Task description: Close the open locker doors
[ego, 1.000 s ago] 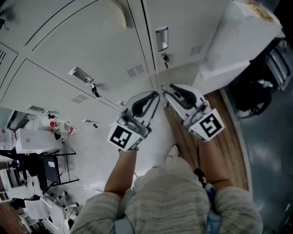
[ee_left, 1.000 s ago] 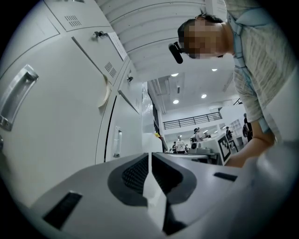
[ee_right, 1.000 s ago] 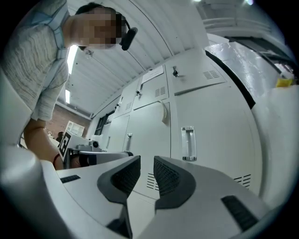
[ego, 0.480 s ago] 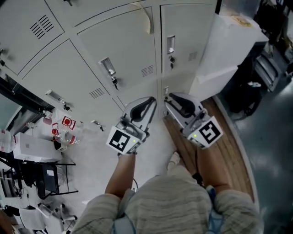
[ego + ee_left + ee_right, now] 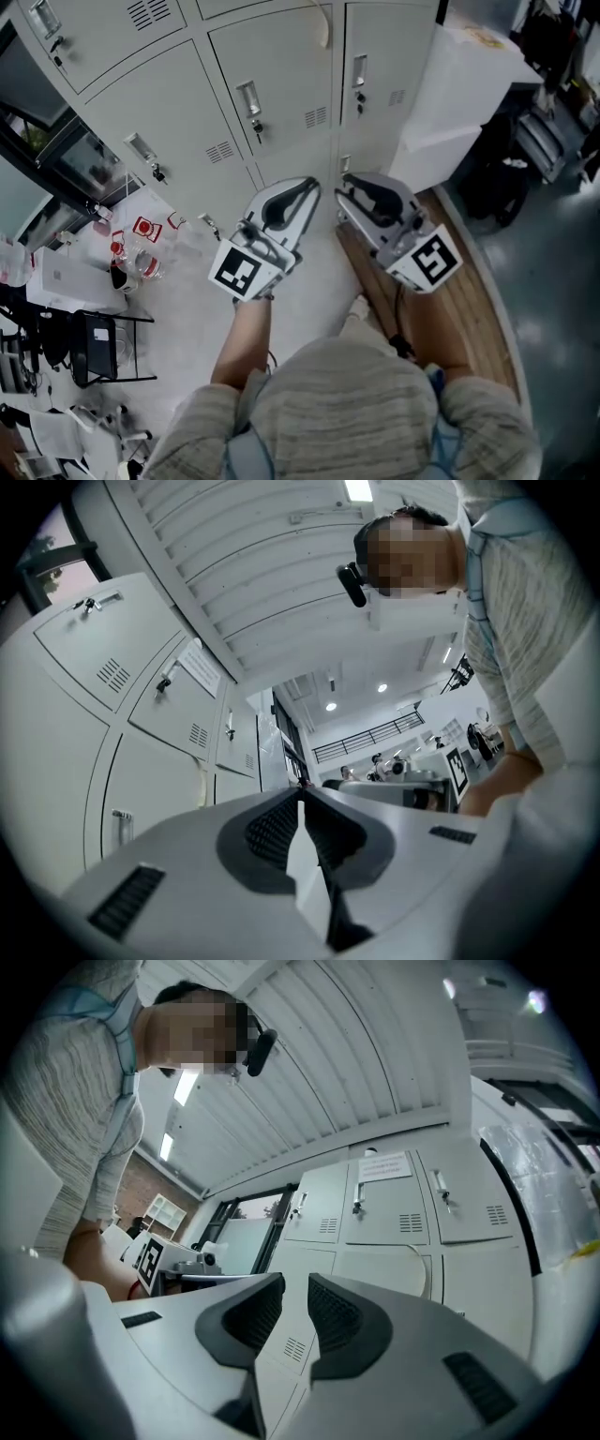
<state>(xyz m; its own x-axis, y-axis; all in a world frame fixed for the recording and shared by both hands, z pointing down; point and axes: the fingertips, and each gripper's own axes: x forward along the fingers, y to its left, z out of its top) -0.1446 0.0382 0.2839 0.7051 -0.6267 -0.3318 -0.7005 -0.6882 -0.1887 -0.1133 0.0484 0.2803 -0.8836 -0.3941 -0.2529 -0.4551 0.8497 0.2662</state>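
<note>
Left claw (image 5: 302,190), tips together, and right claw (image 5: 349,186), slightly parted, both empty, point side by side at the lockers (image 5: 281,103) ahead, probably poised for pushing.

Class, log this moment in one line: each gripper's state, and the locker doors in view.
left gripper: shut, empty | right gripper: open, empty | locker doors: visible ones look closed

I hold both grippers out ahead, side by side, pointing toward 12 o'clock. My left gripper (image 5: 309,186) has its fingers (image 5: 272,832) closed tip to tip, with nothing between them. My right gripper (image 5: 345,184), at its 3 o'clock, has its fingers (image 5: 342,1316) slightly parted and empty.
</note>
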